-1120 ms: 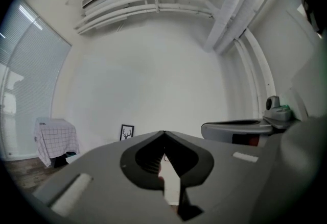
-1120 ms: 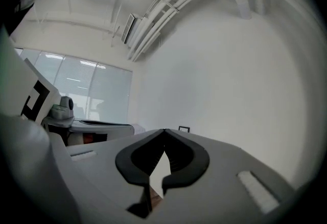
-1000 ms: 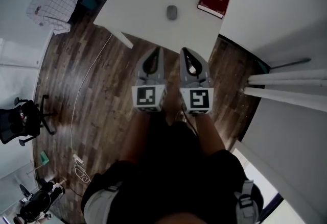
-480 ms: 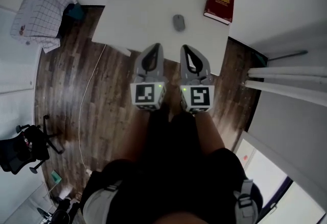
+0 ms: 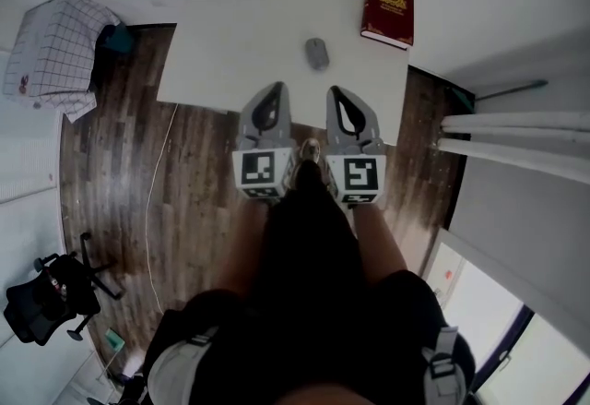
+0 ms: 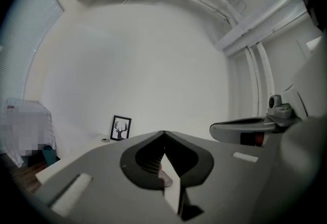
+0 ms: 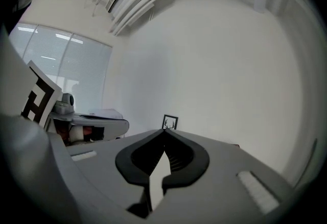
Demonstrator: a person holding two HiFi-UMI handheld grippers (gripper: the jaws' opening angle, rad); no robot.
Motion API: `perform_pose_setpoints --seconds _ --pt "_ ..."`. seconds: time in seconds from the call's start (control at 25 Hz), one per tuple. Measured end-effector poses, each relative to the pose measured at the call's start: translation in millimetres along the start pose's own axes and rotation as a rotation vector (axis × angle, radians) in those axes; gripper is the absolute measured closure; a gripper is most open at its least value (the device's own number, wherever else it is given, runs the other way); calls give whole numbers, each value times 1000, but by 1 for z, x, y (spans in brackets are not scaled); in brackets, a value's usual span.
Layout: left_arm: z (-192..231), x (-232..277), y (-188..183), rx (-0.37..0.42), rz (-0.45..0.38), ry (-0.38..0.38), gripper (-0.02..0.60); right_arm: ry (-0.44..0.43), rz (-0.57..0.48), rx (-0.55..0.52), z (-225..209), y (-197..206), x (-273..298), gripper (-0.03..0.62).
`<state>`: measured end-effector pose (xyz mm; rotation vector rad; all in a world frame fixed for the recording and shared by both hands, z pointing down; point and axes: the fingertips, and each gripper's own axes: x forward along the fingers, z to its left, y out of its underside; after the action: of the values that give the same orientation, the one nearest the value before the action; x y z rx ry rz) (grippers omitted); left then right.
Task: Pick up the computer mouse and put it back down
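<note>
Lying ahead of both pairs of jaws, the computer mouse (image 5: 316,53) is seen on the white table (image 5: 230,34), apart from either gripper and touched by neither. It falls between the lines along which the two grippers point, and a little nearer to the right gripper (image 5: 338,91) than to the left gripper (image 5: 274,89). Its long axis is judged to run roughly along the way the jaws point, slightly tilted, so its two long sides face left and right of the jaws. A grip across those sides is what the coming reach would call for, and the right gripper is the likelier one to make it.

Both pairs of jaws are closed tip to tip with nothing held between them; they would have to be parted before the mouse could be taken.

Beyond the mouse and to the right of the jaws a red book (image 5: 388,8) is laid flat; gold lettering and an emblem are printed on its cover, but they cannot be read. No brand can be made out on the mouse. Only black-and-white square patterns are carried by the marker cubes (image 5: 260,172).
</note>
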<state>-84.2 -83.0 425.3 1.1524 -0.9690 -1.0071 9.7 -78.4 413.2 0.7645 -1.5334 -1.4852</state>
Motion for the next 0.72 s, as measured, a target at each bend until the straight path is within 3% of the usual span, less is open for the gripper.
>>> perform_pose_setpoints --seconds 0.2,0.36,0.72 --pt "8 38 15 7 43 22 580 21 49 23 -16 18 33 580" --pt "10 73 27 18 98 41 580 31 148 44 -32 48 58 580" --pt "25 131 61 10 174 -6 580 15 294 91 -65 99 115 580"
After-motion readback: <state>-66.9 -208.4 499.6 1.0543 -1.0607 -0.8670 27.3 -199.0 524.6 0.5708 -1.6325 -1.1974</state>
